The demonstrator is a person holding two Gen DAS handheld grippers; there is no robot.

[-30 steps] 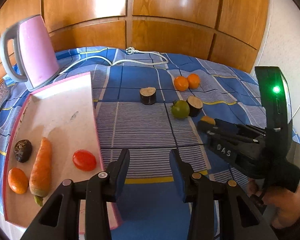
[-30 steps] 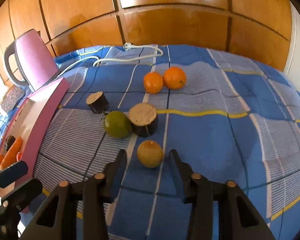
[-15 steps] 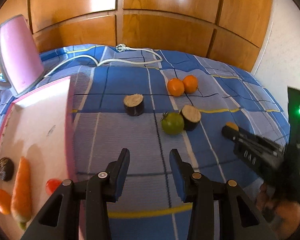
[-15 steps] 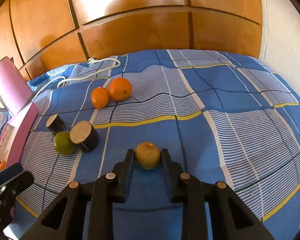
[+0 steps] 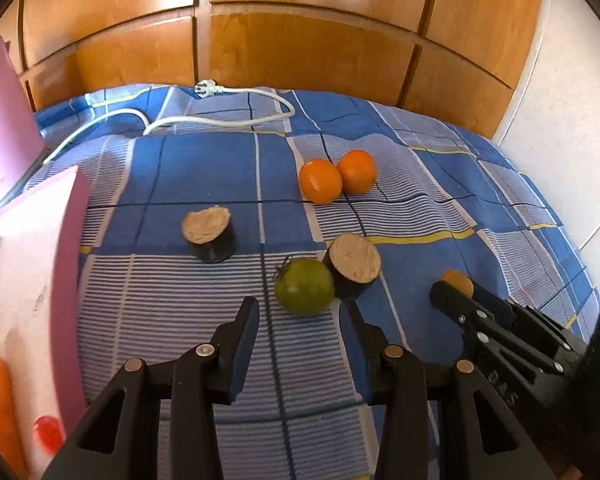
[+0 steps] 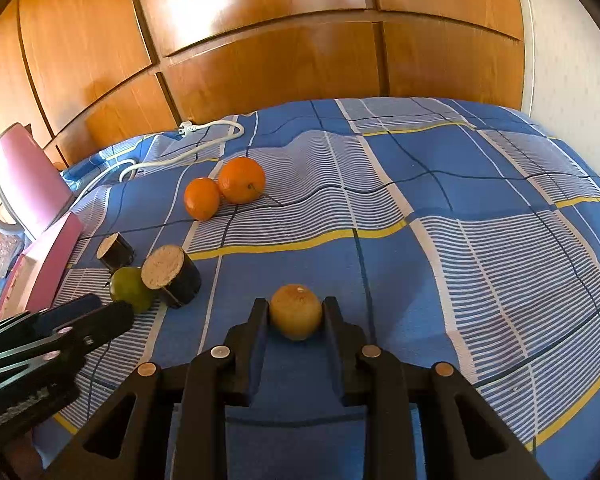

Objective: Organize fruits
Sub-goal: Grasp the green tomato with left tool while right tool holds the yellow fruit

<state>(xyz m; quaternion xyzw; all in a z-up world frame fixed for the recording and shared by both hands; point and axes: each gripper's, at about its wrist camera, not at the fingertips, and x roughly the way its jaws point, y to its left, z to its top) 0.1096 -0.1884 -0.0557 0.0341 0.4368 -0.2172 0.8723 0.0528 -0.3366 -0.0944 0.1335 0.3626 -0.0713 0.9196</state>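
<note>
Right of the yellow fruit [image 6: 296,311] the blue checked bedspread [image 6: 480,240] lies bare up to the wall. My right gripper [image 6: 296,314] has just been closing and clamps that fruit. My left gripper [image 5: 300,320] stands apart, empty, just short of the green tomato [image 5: 305,286], left of the fruit.

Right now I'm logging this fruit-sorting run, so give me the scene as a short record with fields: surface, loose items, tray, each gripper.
surface: blue checked cloth
loose items: two oranges touching; green tomato against a cut dark chunk; second chunk apart
tray: pink tray at left, holding a carrot and a red fruit
left gripper: open, empty, just short of the green tomato
right gripper: shut on the yellow-brown fruit, which sits on the cloth
</note>
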